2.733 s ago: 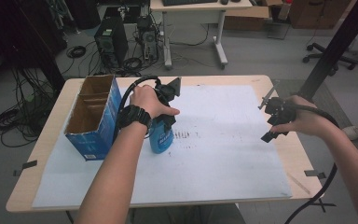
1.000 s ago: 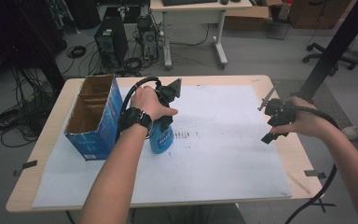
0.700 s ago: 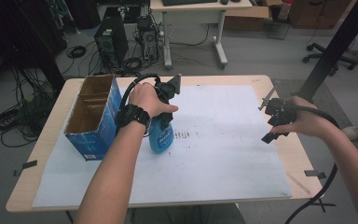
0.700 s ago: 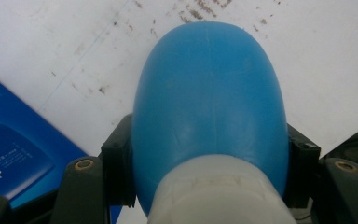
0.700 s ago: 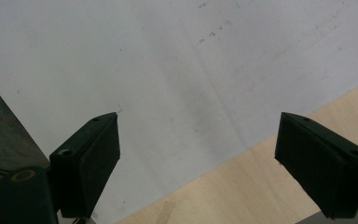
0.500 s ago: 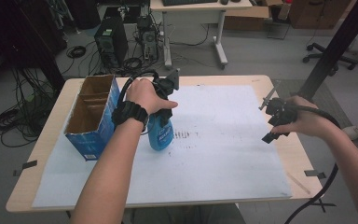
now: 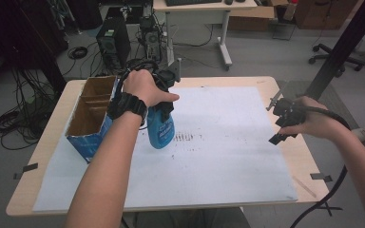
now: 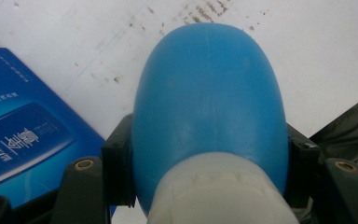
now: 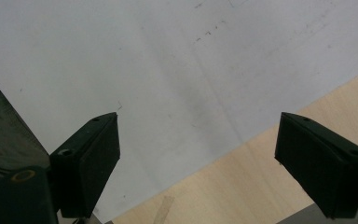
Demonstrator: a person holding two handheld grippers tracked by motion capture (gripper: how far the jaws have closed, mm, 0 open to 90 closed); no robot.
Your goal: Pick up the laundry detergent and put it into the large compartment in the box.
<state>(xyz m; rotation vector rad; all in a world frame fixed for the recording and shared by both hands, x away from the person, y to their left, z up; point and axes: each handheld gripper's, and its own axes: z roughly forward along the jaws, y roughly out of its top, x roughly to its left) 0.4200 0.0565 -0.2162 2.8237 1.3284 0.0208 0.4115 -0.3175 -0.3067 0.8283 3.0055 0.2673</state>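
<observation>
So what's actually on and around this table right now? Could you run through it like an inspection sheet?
Surface: wooden table covered by a white sheet with dark smudges near its middle.
Job's things: blue bottle with a pale neck, beside an open blue cardboard box at the table's left.
Clutter: tape strips near the table's edges.
Grippers: left gripper shut on the blue bottle just below its neck; right gripper open, held above the table's right side, holding nothing.
Cables: a black cable trails from the right gripper; loose cables lie on the floor at left.
Surroundings: computer tower, desk, office chair.
</observation>
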